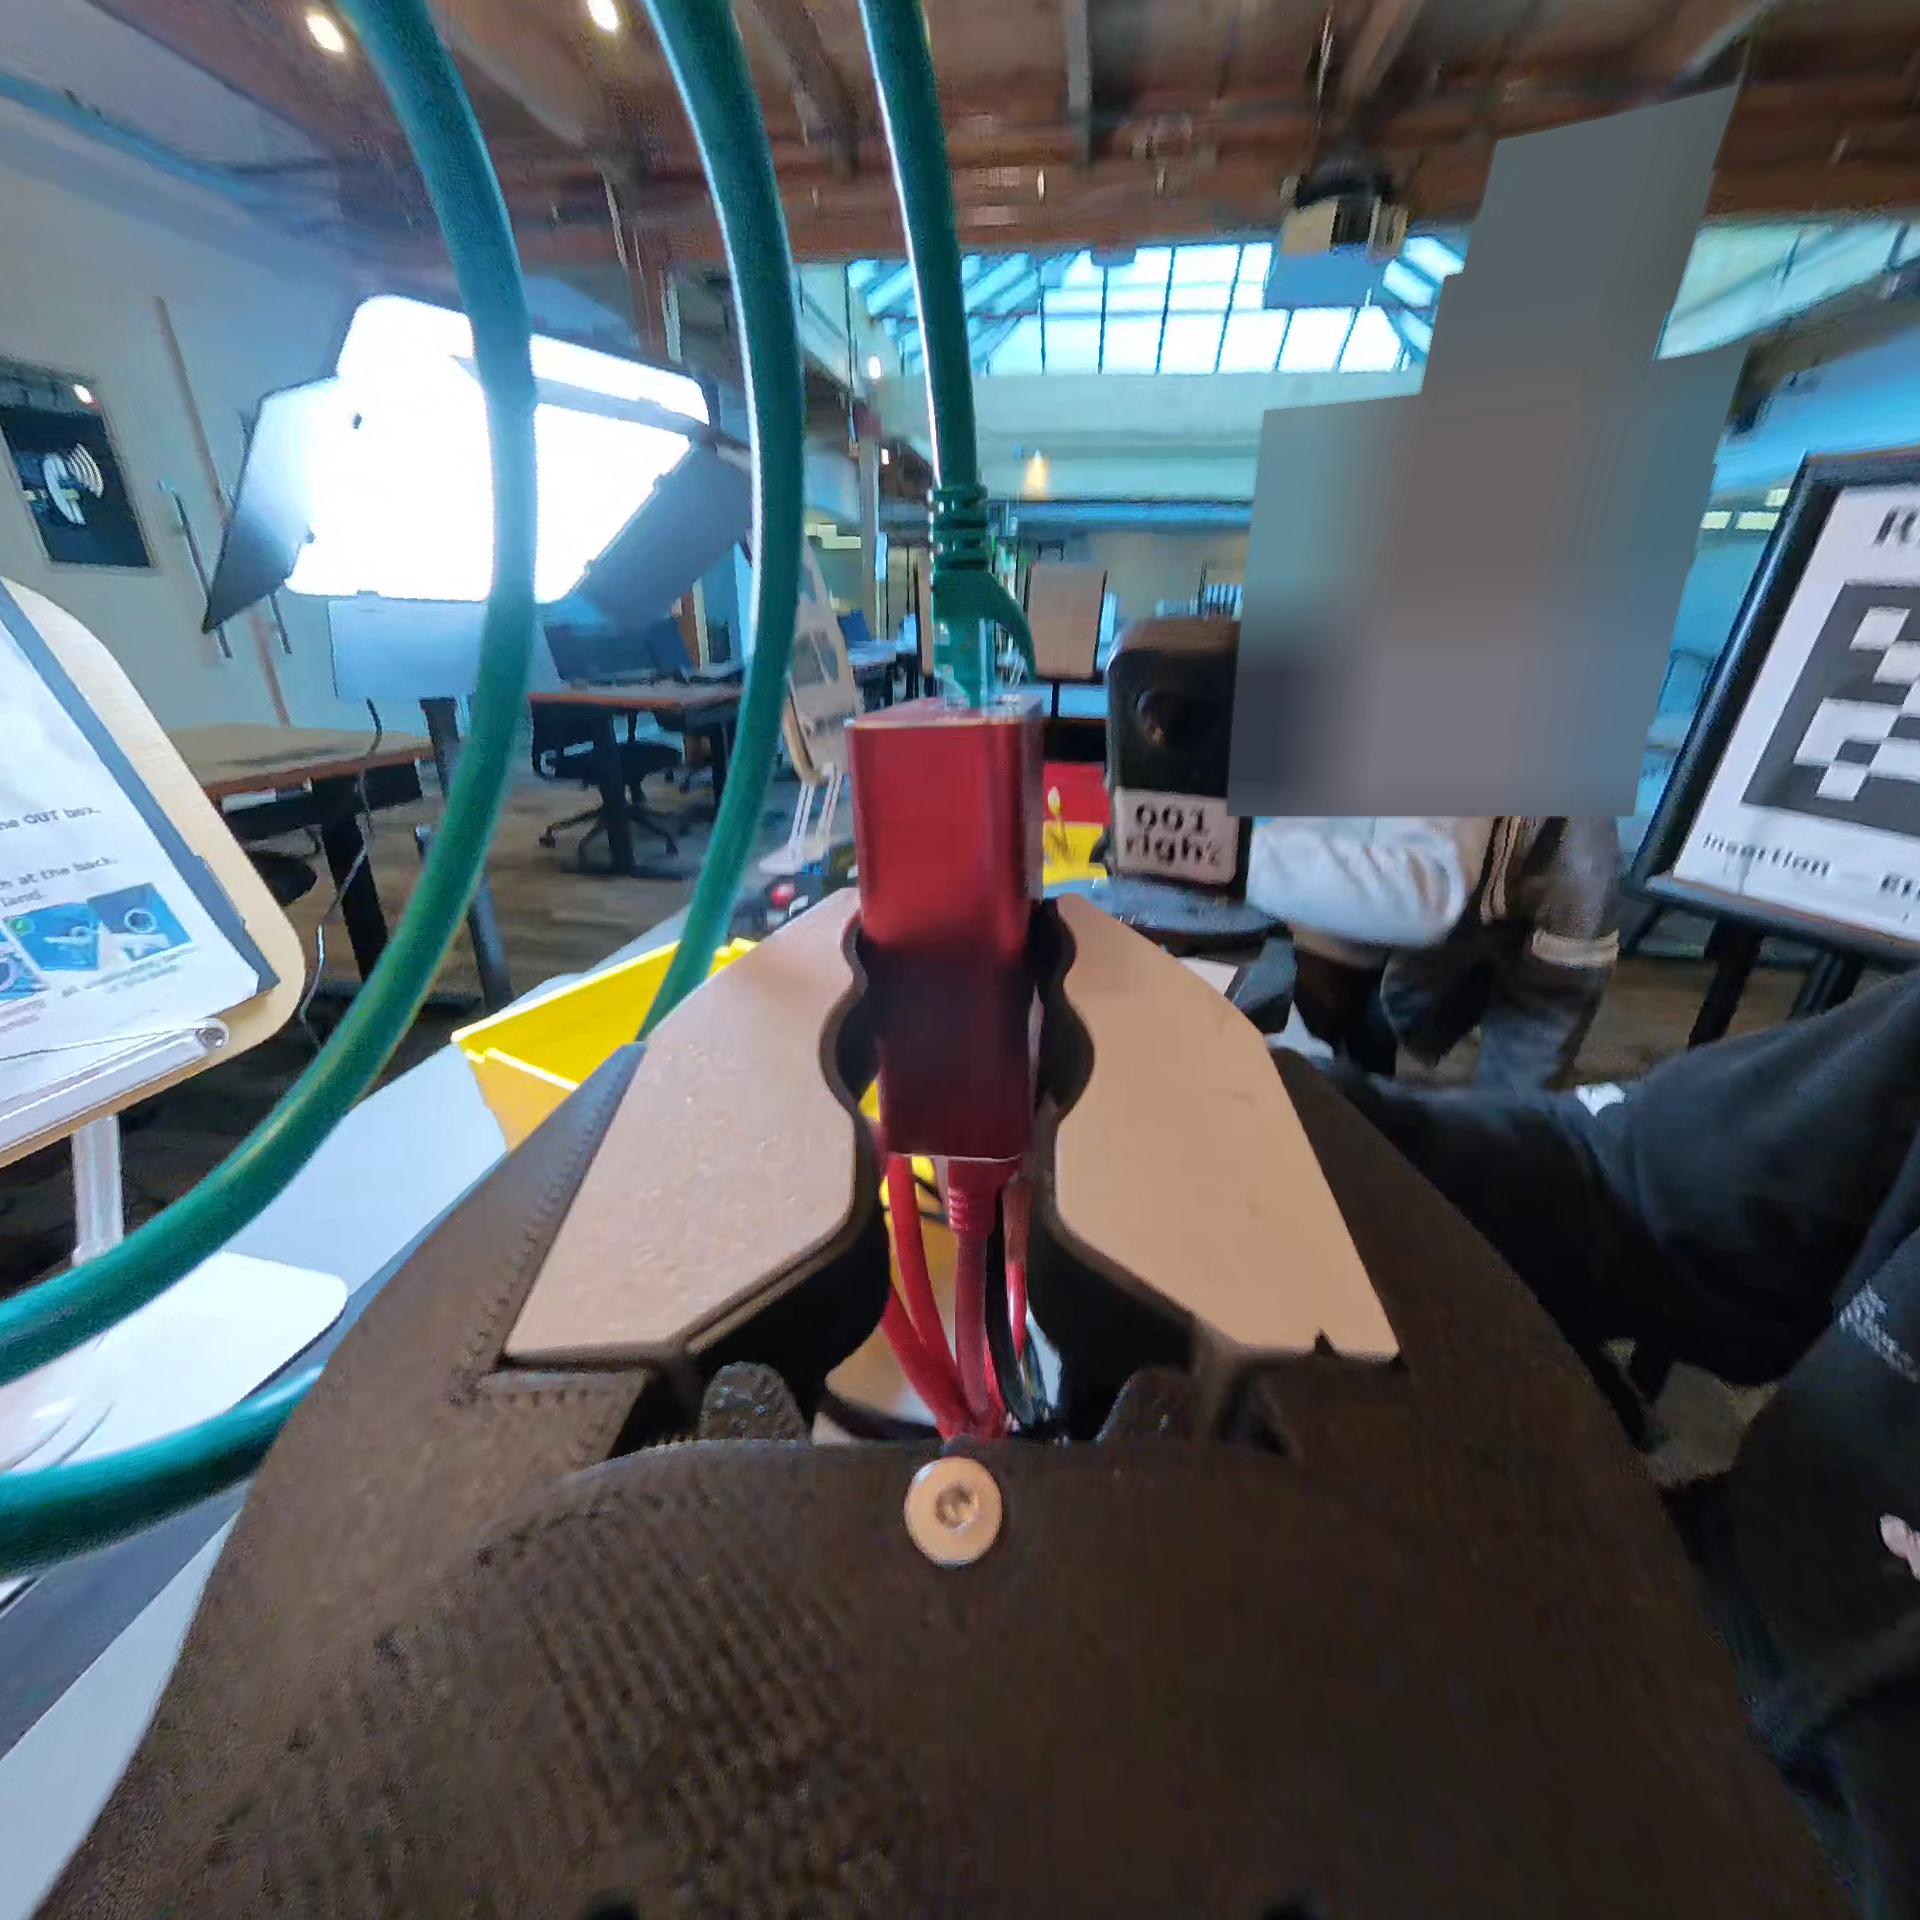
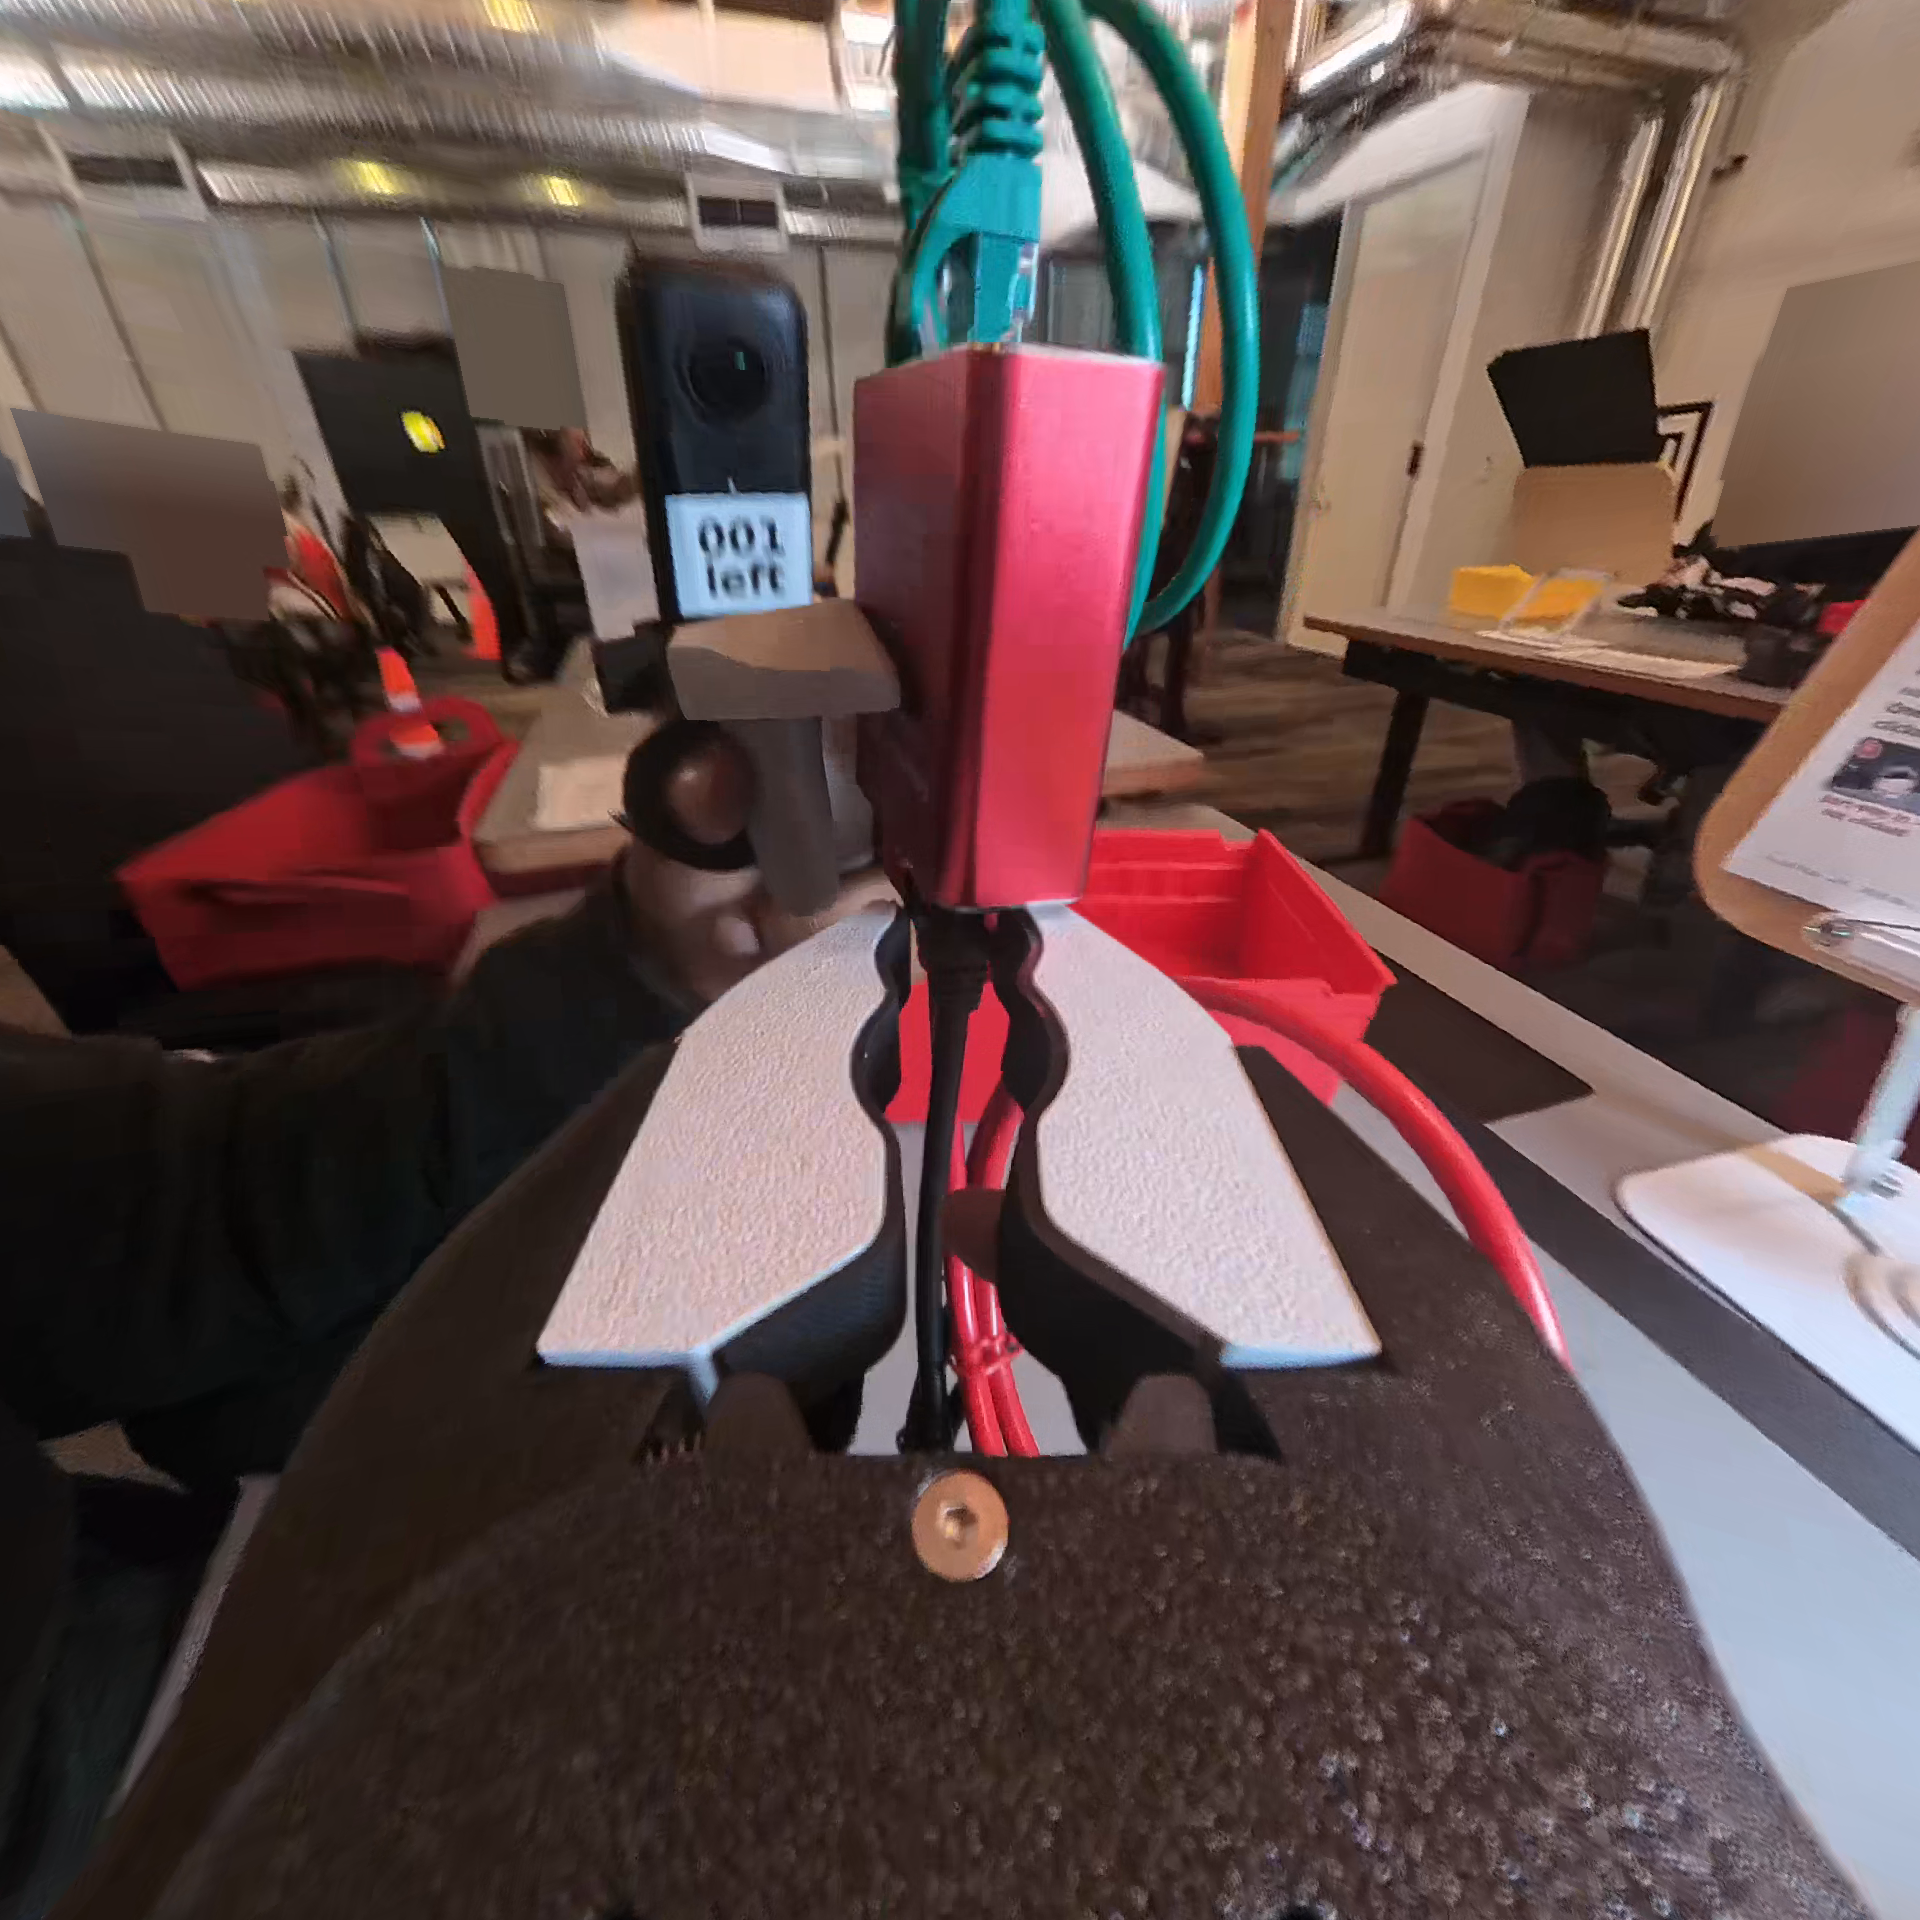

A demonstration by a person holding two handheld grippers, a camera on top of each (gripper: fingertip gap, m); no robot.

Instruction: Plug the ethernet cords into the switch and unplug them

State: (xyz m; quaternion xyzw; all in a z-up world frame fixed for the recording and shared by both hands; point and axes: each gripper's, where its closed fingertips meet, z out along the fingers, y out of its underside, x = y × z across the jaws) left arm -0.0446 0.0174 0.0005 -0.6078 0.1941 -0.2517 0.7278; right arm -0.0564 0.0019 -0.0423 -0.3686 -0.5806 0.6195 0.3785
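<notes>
Switch (image 1: 948, 914) upright, clamped between the fingers of the left gripper (image 1: 951, 997). One ethernet cord (image 1: 961, 582) plugged into its top end, looping up and off left of it. Other cords (image 1: 961, 1288) leave its bottom end, running down between the fingers. Bin (image 1: 582, 1023) lower left behind the switch. Right gripper (image 2: 961, 956) just below the switch's bottom end, around the cords (image 2: 951, 1143); tray (image 2: 1226, 935) behind it.

Each gripper, left (image 1: 948, 940) and right (image 2: 961, 940), has a coarse dark-brown printed body, pale textured plates on two wavy-edged black fingers, and a silver screw at six o'clock. A black sleeve (image 1: 1714, 1164) shows at three o'clock, probably a jacket's.
</notes>
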